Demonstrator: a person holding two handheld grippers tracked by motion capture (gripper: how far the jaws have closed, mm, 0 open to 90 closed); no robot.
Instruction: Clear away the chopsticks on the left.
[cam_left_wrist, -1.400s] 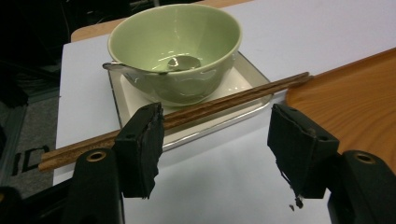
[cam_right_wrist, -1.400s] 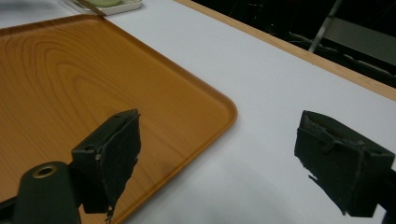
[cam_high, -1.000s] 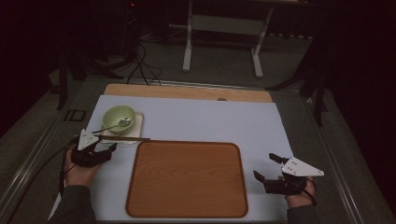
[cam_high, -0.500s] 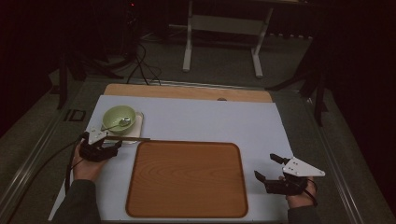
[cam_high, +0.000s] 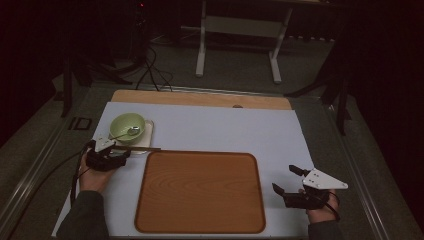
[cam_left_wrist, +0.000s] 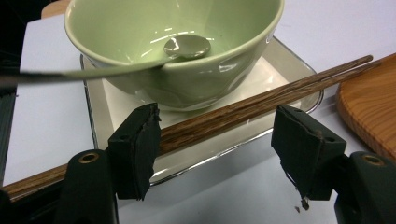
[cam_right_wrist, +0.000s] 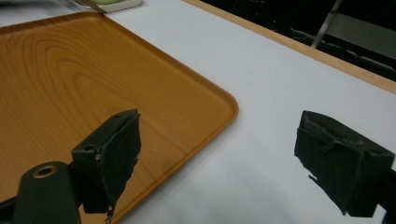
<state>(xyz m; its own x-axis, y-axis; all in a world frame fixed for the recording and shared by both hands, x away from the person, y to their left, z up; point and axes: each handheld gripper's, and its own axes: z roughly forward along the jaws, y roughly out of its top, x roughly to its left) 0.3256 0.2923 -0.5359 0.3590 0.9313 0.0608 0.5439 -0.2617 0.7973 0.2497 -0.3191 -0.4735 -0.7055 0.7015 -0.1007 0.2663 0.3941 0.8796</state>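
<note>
Chopsticks (cam_left_wrist: 243, 109) lie between the fingers (cam_left_wrist: 135, 144) of our left gripper (cam_left_wrist: 217, 154), which stand wide apart: the wooden pair runs slantwise across the gap, its near part passing just behind the left finger and seeming to touch that pad, though we cannot tell for sure from this angle, while the right finger stands clear of it. Beyond the fingers, the sticks rest on the front rim of a small white tray (cam_left_wrist: 280, 70), and on that tray sits a green bowl (cam_left_wrist: 140, 28) with a metal spoon (cam_left_wrist: 182, 46) leaning in it, handle out toward the left finger's side. From the high view, the left gripper (cam_high: 107, 157) sits just in front of the bowl (cam_high: 127, 126) at the desk's (cam_high: 225, 130) near left. Our right gripper (cam_right_wrist: 233, 158) also has its fingers spread wide with nothing between them, hanging over the white desk surface; the corner of a big wooden tray (cam_right_wrist: 93, 84) lies under and beyond its left finger.
</note>
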